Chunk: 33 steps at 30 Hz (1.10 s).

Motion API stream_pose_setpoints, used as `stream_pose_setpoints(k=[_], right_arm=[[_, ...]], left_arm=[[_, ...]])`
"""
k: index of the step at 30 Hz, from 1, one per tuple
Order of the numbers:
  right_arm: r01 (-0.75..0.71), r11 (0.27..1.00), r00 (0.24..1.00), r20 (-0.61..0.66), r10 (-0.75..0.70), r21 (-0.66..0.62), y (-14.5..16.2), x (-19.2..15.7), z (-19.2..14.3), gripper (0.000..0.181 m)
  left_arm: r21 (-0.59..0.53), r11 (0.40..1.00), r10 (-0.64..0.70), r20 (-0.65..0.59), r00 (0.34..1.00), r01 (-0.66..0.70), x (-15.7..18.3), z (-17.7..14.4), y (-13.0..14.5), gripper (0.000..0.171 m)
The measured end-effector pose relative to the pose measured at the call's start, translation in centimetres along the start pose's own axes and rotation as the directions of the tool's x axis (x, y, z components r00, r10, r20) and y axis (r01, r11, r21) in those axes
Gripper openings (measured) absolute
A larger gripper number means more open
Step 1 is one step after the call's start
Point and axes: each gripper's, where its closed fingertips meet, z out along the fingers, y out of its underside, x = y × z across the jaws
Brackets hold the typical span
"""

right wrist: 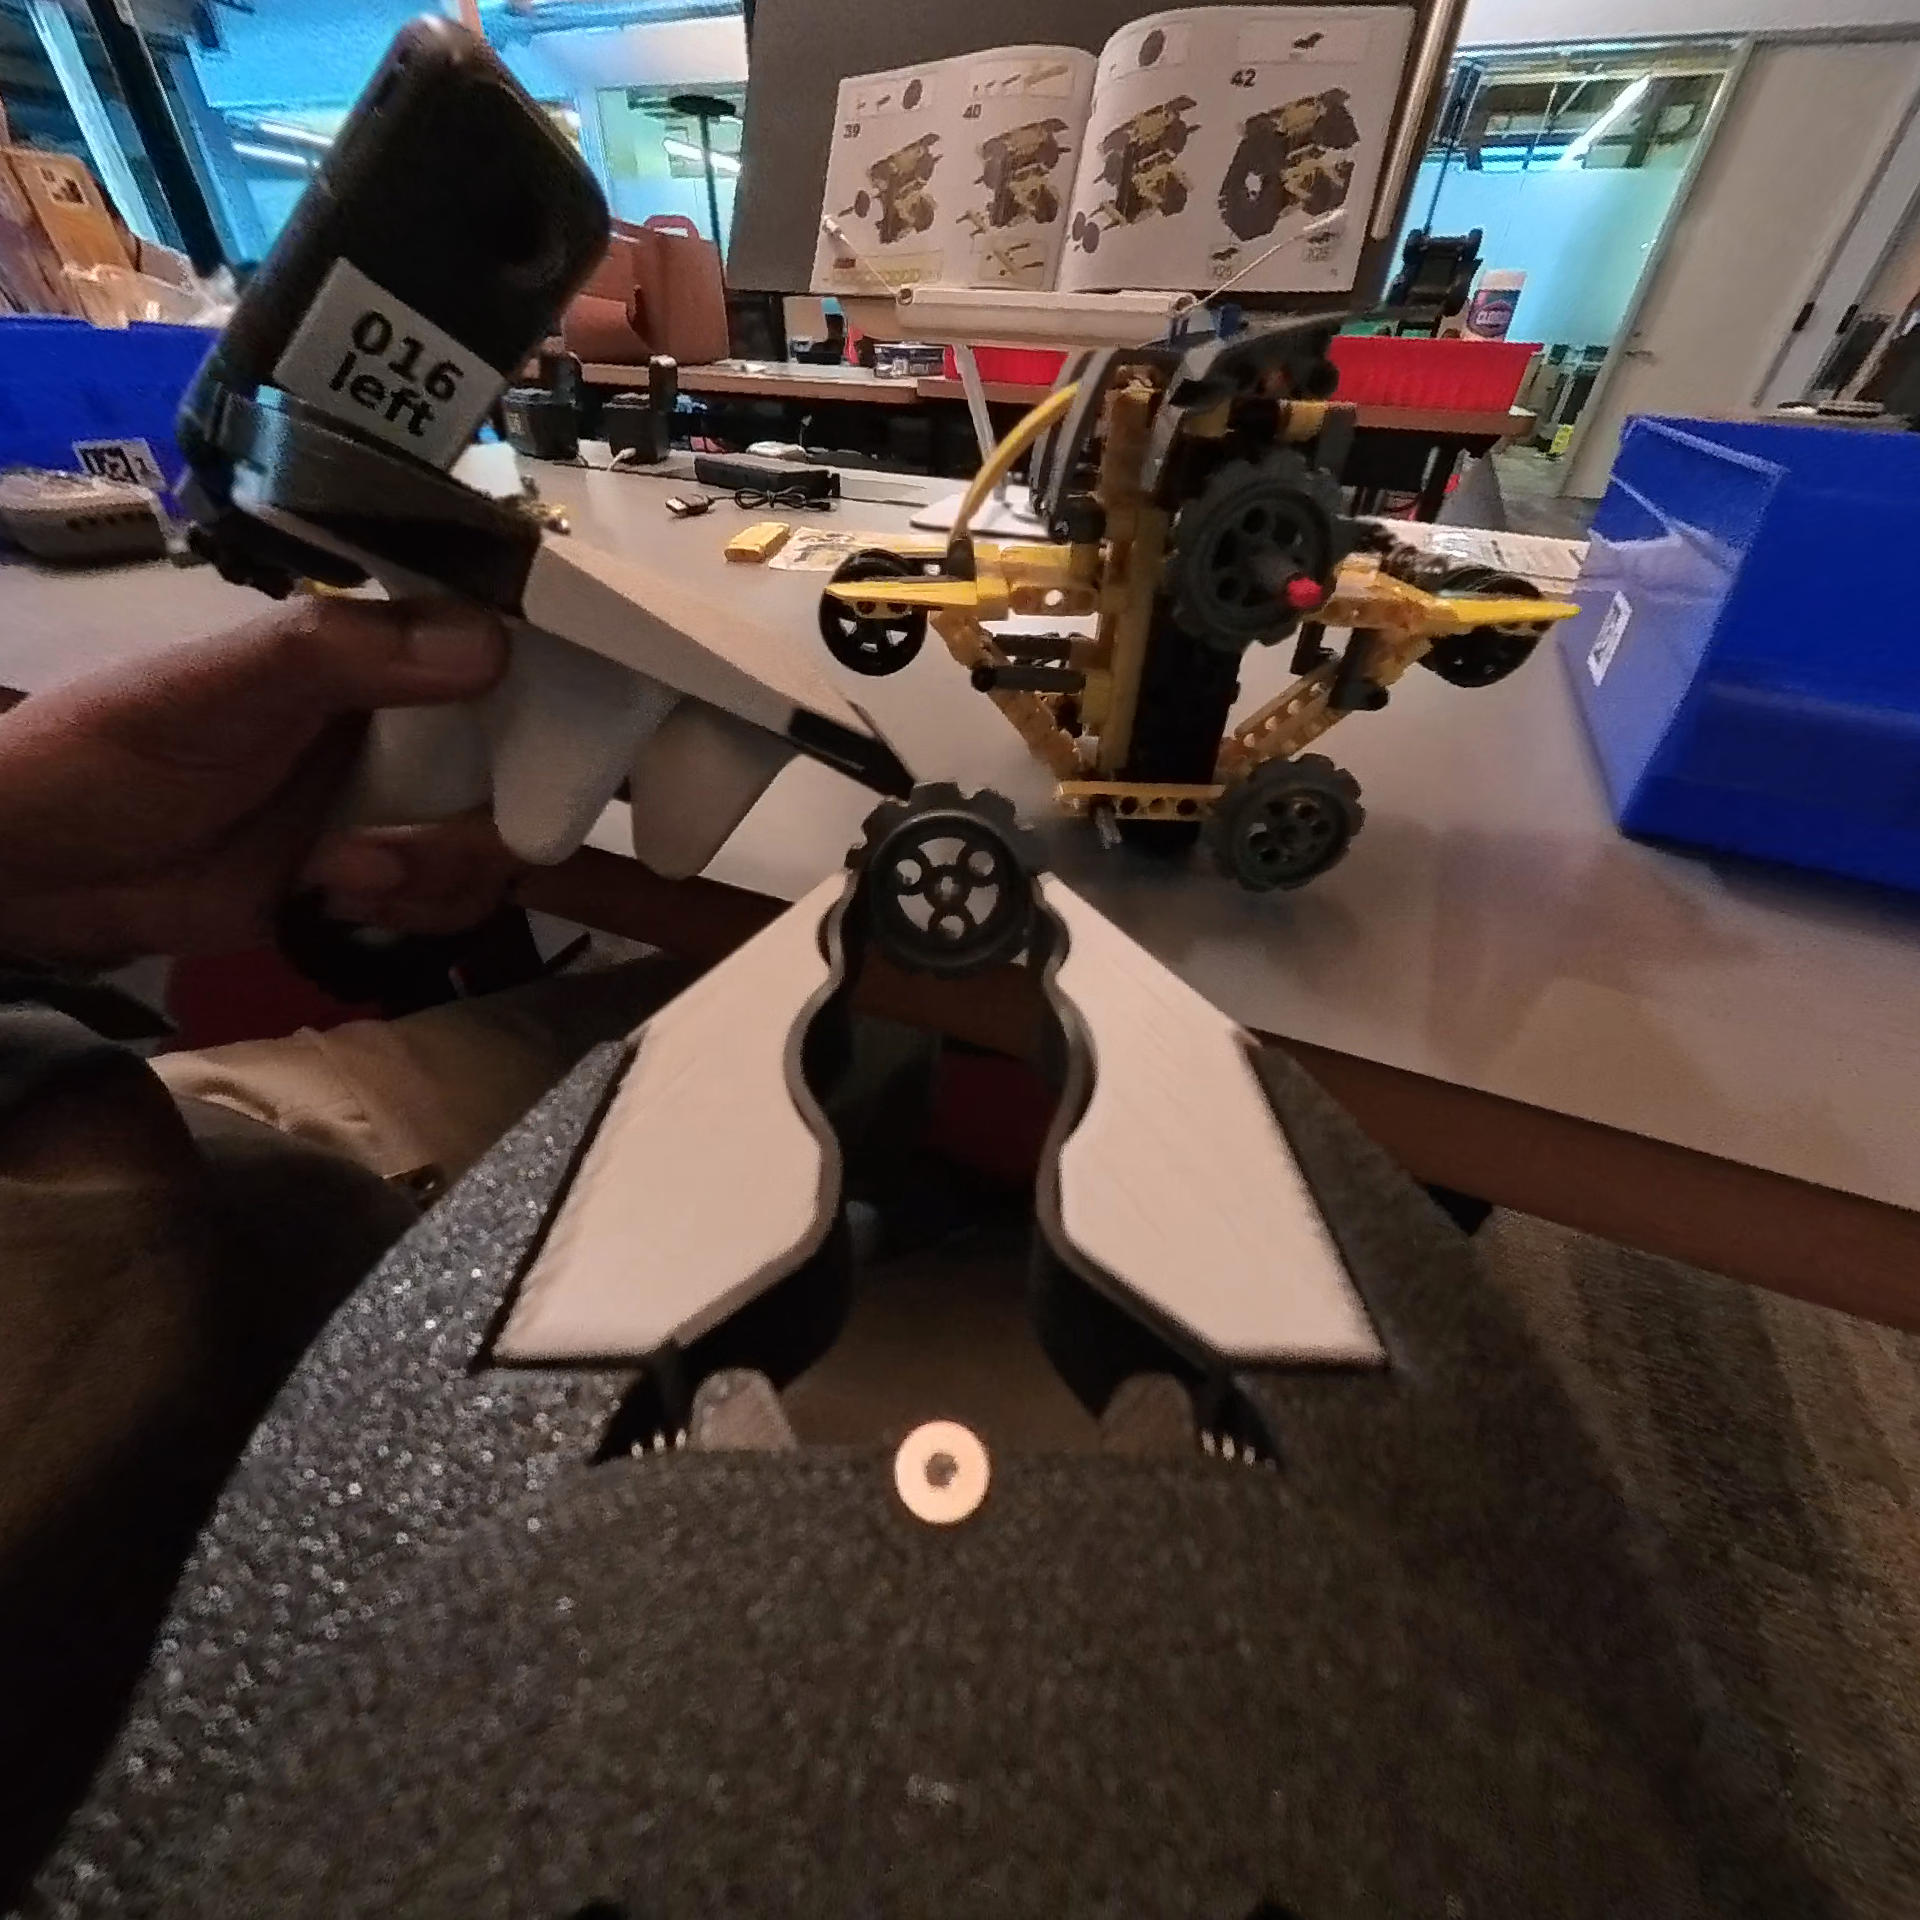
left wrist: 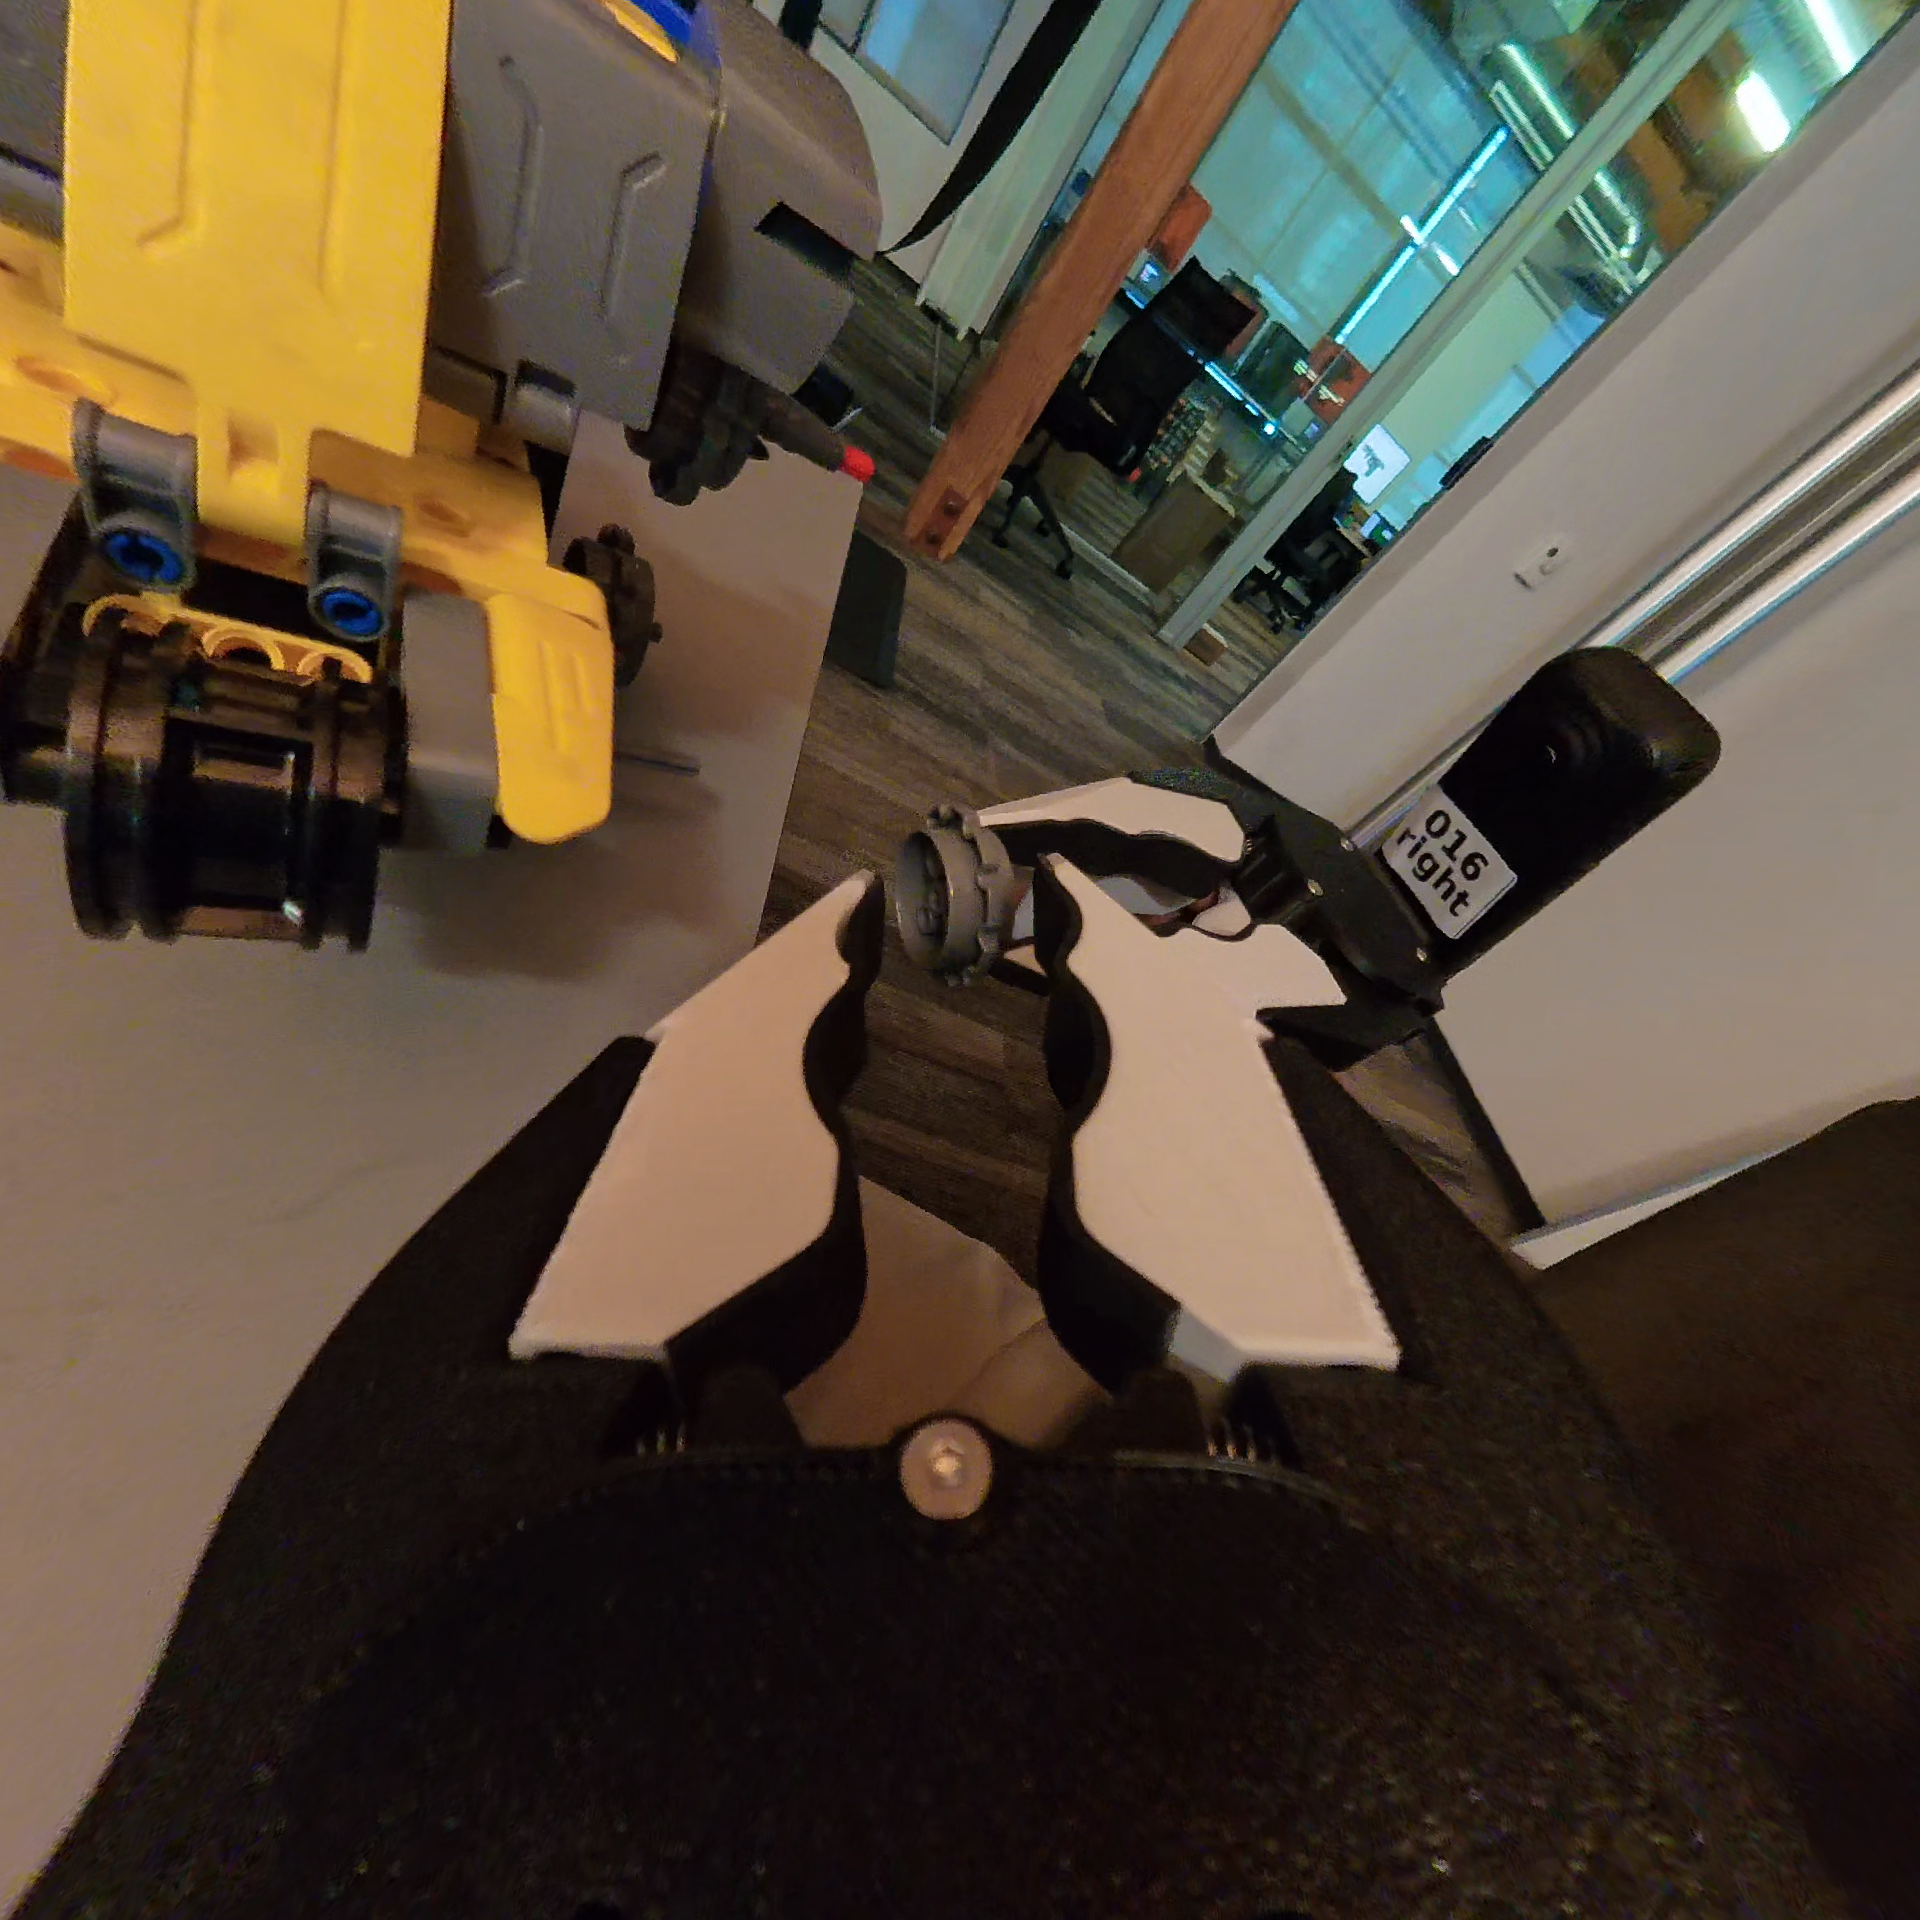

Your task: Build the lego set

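My right gripper (right wrist: 943, 894) is shut on a small dark toothed wheel (right wrist: 945, 883), holding it in the air just off the front edge of the grey table (right wrist: 1455, 987). My left gripper (left wrist: 961, 883) is open, its tips flanking the same wheel (left wrist: 945, 904) closely. It comes in from the upper left in the right wrist view (right wrist: 883, 764), held by a hand (right wrist: 208, 748), with its tip at the wheel's top. A yellow and black brick-built vehicle (right wrist: 1174, 644) stands on the table; a red-tipped axle (right wrist: 1301, 592) sticks out of one wheel. It shows close in the left wrist view (left wrist: 312, 416).
An open instruction booklet (right wrist: 1091, 156) stands on a holder behind the vehicle. A blue bin (right wrist: 1766, 675) sits at the table's right. Cables and small parts (right wrist: 769, 499) lie at the back. A wooden post (left wrist: 1091, 260) and carpet floor (left wrist: 987, 675) lie beyond the table. Both grippers' tips are close together, under 4 cm apart.
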Motion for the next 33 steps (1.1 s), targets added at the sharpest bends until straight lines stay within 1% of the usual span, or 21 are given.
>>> stream_pose_setpoints(k=[5, 9, 13, 22, 26, 28, 29, 33], right_arm=[[0.078, 0.995, 0.996, -0.034, -0.08, -0.055, 0.5, 0.1, 0.0, 0.031], [0.143, 0.983, 0.986, -0.065, -0.151, -0.113, 1.2, 0.3, 0.1, 0.031], [0.173, 0.976, 0.98, -0.077, -0.184, -0.134, 1.4, 0.3, 0.1, 0.031], [0.146, 0.981, 0.983, -0.097, -0.159, -0.127, 1.3, 0.6, 0.1, 0.031], [0.107, 0.987, 0.988, -0.096, -0.119, -0.12, 1.2, 0.6, 0.2, 0.031], [0.087, 0.991, 0.992, -0.083, -0.096, -0.105, 1.0, 0.2, 0.3, 0.031], [0.081, 0.992, 0.993, -0.078, -0.089, -0.1, 0.9, 0.1, 0.4, 0.031], [0.079, 0.992, 0.994, -0.071, -0.086, -0.101, 0.9, -0.1, 0.5, 0.031]], left_arm=[[-0.015, 0.999, -0.038, -0.007, 0.999, 0.038, -0.2, -0.1, 0.1, 0.023], [-0.051, 0.998, -0.041, 0.004, 0.999, 0.041, -0.4, 0.2, 0.6, 0.021], [-0.075, 0.996, -0.037, 0.001, 0.999, 0.037, -0.2, 0.6, 1.0, 0.021], [-0.099, 0.995, -0.026, 0.012, 1.0, 0.027, -0.3, 0.9, 1.5, 0.021], [-0.109, 0.994, -0.028, 0.012, 1.0, 0.029, -0.4, 1.0, 1.8, 0.021], [-0.111, 0.994, -0.025, 0.013, 1.0, 0.027, -0.4, 1.0, 1.8, 0.017], [-0.11, 0.994, -0.021, 0.015, 1.0, 0.022, -0.4, 1.0, 1.8, 0.011], [-0.125, 0.992, 0.006, 0.027, 1.0, -0.002, -0.5, 0.8, 1.8, 0.01]])
